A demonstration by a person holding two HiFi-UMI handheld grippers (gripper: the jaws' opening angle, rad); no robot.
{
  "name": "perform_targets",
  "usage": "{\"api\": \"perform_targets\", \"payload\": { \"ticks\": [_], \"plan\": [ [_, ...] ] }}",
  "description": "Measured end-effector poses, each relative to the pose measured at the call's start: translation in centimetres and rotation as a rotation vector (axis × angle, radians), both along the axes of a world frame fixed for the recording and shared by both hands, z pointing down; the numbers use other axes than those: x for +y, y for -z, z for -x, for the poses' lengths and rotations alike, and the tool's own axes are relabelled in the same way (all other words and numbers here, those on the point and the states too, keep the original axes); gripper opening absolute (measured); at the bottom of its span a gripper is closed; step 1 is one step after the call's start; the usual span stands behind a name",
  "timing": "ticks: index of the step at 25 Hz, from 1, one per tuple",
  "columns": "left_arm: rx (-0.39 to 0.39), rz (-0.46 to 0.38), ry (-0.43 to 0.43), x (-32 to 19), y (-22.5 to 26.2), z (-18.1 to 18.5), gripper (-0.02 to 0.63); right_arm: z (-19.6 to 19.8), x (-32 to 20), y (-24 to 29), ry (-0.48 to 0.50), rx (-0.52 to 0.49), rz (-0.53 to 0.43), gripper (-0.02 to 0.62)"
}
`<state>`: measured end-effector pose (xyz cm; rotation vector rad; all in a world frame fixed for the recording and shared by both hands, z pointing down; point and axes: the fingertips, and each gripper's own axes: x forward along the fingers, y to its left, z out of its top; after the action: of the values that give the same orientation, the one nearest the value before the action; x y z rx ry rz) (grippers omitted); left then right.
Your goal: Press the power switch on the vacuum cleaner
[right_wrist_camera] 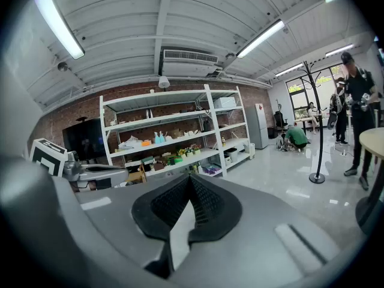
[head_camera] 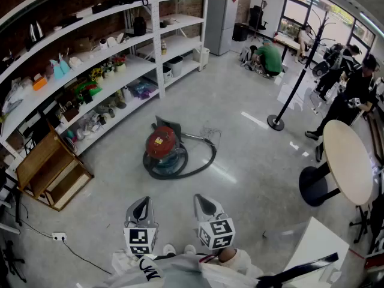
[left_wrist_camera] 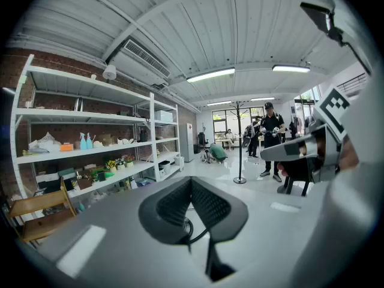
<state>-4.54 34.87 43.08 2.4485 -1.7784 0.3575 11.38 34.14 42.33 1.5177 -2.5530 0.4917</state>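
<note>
The vacuum cleaner (head_camera: 162,146), a round canister with a red top, sits on the grey floor (head_camera: 240,110) in the middle of the room, just in front of the long white shelving (head_camera: 90,65) on the left. Its dark hose (head_camera: 201,161) loops round the near side of the body. The power switch cannot be made out from this far away. Both tools are at the near edge of the head view, well apart from the cleaner and touching nothing. The left hand-held gripper (head_camera: 143,201) and the right hand-held gripper (head_camera: 201,198) stand side by side with their tips pointing toward the far side of the room. In its own view, the left hand-held gripper (left_wrist_camera: 191,183) is clenched, with its black ribbed pads meeting at the tips and nothing between them. The right hand-held gripper (right_wrist_camera: 191,181) is clenched the same way and also empty. A wooden rack (head_camera: 51,170) stands tilted at the near end of the shelving. On the right is a round table (head_camera: 348,161) on a black pedestal, and a black coat stand (head_camera: 288,101) rises beyond it. A person in green (head_camera: 269,59) crouches on the floor at the far side, near a pale refrigerator (head_camera: 221,15).
</note>
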Motion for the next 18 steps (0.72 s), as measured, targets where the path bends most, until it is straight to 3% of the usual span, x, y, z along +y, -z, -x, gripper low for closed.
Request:
{"api": "perform_targets", "payload": {
  "ticks": [18],
  "plan": [
    [-0.011,-0.007,0.042,-0.3,-0.6,-0.3,0.0,-1.2,-0.4,-0.2,0.018,-0.037,-0.002,0.0]
  ]
}}
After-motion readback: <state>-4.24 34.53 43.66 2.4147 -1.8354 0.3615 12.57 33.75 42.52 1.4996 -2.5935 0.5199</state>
